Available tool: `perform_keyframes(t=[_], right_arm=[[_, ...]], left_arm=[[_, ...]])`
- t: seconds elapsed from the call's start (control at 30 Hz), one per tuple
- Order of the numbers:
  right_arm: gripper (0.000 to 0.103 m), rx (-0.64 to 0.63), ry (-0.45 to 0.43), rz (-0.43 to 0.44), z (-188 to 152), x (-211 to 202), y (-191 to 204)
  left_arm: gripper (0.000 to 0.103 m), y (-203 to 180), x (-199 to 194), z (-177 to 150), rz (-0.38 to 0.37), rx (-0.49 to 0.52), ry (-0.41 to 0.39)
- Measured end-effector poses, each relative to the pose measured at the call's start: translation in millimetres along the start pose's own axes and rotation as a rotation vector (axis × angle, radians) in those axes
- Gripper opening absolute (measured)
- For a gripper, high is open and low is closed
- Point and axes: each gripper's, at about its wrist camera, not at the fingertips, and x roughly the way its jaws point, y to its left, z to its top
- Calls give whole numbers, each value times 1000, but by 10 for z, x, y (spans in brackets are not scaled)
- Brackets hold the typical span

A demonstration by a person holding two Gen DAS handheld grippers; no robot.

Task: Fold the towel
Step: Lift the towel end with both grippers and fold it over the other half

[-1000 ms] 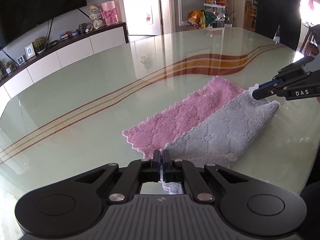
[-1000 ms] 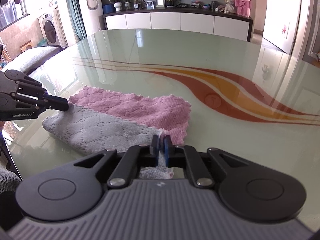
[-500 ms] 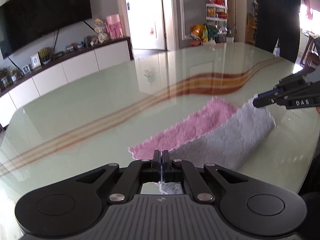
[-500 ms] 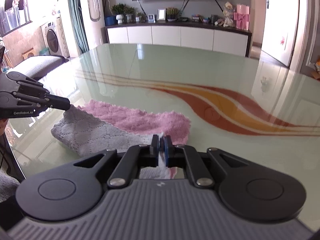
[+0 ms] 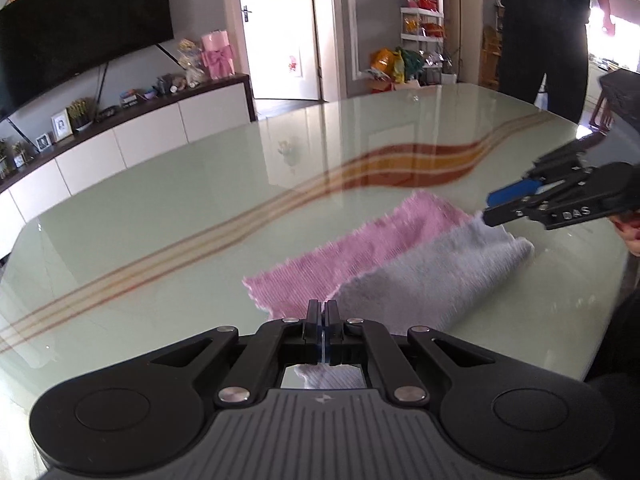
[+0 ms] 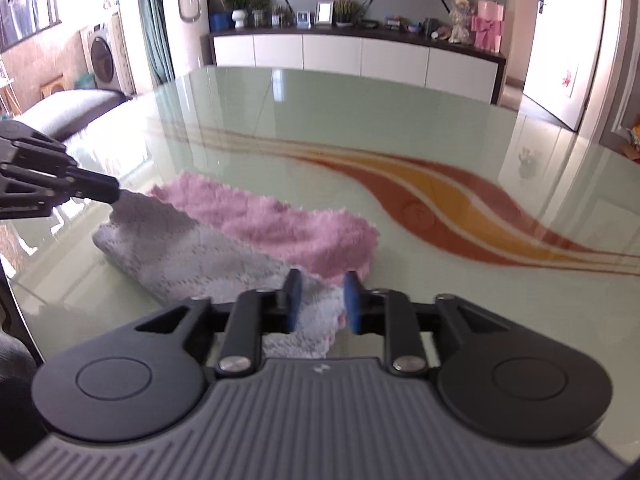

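Since a second ago: the right gripper [image 6: 320, 300] has let go, its jaws were pinched together on the towel's corner and now stand apart, opening. The grey flap has travelled further over the pink, so less pink shows.

Glass table [image 5: 160, 220], towel [image 5: 400, 264] lies on it near the person's edge, half-folded: grey layer on top toward the person, pink strip exposed on the far side. The long axis runs between the two grippers.

Left gripper [image 5: 322, 320]: fingers together, clamped on its grey corner, which hangs just off the glass. In the right wrist view that corner [image 6: 132, 204] is pulled up into a peak at its tip.

Right gripper: blue pads [image 6: 294, 300] apart, the grey corner [image 6: 312, 320] lying slack between them, neither pad pressing on it.

Judgement: the right end is set down, the left end is not. The left is the only one holding cloth, so its release looks like the next move.
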Motion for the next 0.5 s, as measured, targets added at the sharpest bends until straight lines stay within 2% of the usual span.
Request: perform_keyframes(t=[0.17,0.23,0.37,0.5], right_arm=[[27,-7,11,-23,11,101,-8],[32,2,9,-32,3,107,-30],[32,2,27,-21,-19,135,-32],[12,-2,31,5,-40,115,-23]], left_arm=[[1,16,-3,-65,-6,-9,6],[1,29,-10,-74,-9,-14,5],[1,56,-27,-70,-11,-13,5],[1,47,-15,-75,-12,-13,7]])
